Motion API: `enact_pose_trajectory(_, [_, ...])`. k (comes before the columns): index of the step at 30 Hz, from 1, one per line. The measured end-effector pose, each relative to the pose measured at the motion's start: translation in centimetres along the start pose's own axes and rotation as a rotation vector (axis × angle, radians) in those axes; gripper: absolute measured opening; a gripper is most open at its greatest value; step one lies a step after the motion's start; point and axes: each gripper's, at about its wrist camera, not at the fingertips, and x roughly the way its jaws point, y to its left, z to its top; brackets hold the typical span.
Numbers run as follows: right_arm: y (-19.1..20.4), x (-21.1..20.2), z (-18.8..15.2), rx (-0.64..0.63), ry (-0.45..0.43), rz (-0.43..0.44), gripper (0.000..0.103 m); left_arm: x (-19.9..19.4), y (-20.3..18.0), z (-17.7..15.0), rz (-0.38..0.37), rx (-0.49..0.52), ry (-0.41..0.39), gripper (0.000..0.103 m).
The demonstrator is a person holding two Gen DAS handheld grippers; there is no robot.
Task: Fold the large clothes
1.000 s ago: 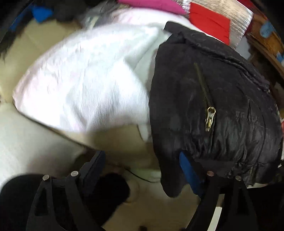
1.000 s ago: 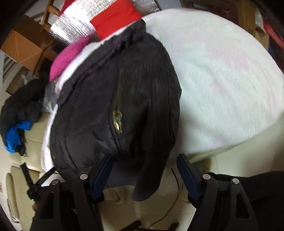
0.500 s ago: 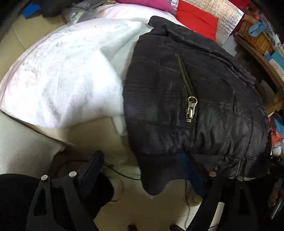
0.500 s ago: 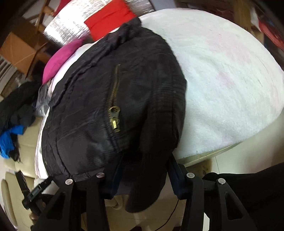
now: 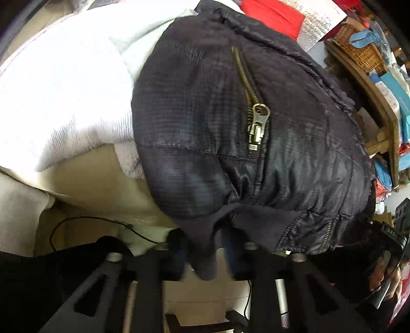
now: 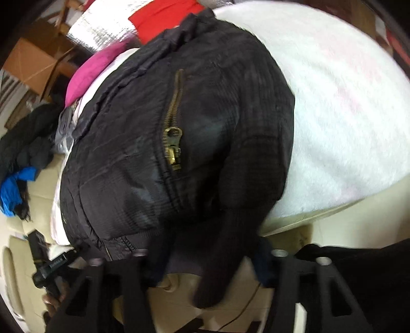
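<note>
Item: black jacket [image 5: 269, 143], quilted, brass zip [image 5: 256, 128] on its upper face. It is lying folded over on a white blanket [image 5: 59, 84], with its near hem and a dark knit cuff [image 5: 202, 256] hanging off the front edge.

Left gripper [image 5: 202, 251]: its jaws have just been closing and are now pinching the cuff. A second ago they were standing wide with nothing between them.

Right gripper [image 6: 212, 258]: its jaws have also just been closing, from wide apart on either side of the cuff [image 6: 220, 266] to narrow. The hem and cuff are sitting between them; the blue pads are mostly hidden under the fabric and appear to be pressing on it.

Change: both views are showing the jacket larger and nearer than before, so both grippers are coming in on the near edge.

Meaning for the task: both grips seem to be taken on the same lower edge, so the next fold is probably starting, likely by lifting that edge toward the collar.

Surroundings: a red and silver cushion [image 5: 279, 15], a pink cloth [image 6: 87, 76] and a basket [image 5: 358, 46] are lying beyond the jacket.
</note>
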Motion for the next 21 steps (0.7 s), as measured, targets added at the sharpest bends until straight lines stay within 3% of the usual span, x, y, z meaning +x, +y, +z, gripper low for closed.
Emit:
enact_pose_trajectory(6, [1.1,-4.0,0.5,-0.039,-0.018,0.059,0.028,-4.2,-0.5,0.5,-0.111,0.023,-0.047,0.011])
enact_pose_trajectory(12, [1.5,-8.0,1.7,-0.039,-0.086,0.249,0.028,-8.1,-0.9,1.8,-0.201,0.085,-0.151,0.011])
enact_pose_trajectory(15, [0.5,-6.1,2.1,-0.011,-0.052,0.250,0.029,-5.4,-0.7,1.4,-0.144,0.096,-0.068,0.013])
enact_pose_trajectory(17, [-0.1,-3.8,1.8,0.030,0.024,0.219,0.031,-3.6,-0.4,0.8,-0.077,0.091,-0.017,0.033])
enact_pose_trajectory(20, [-1.8,-1.0,1.0,0.109,0.103,0.152,0.033,-0.1,1.4,0.3,-0.039,0.014,0.097,0.049])
enact_pose_trajectory(21, [-2.3,-0.6,0.8,0.119,0.111,0.119,0.040,0.5,1.8,0.4,-0.046,-0.014,0.123,0.050])
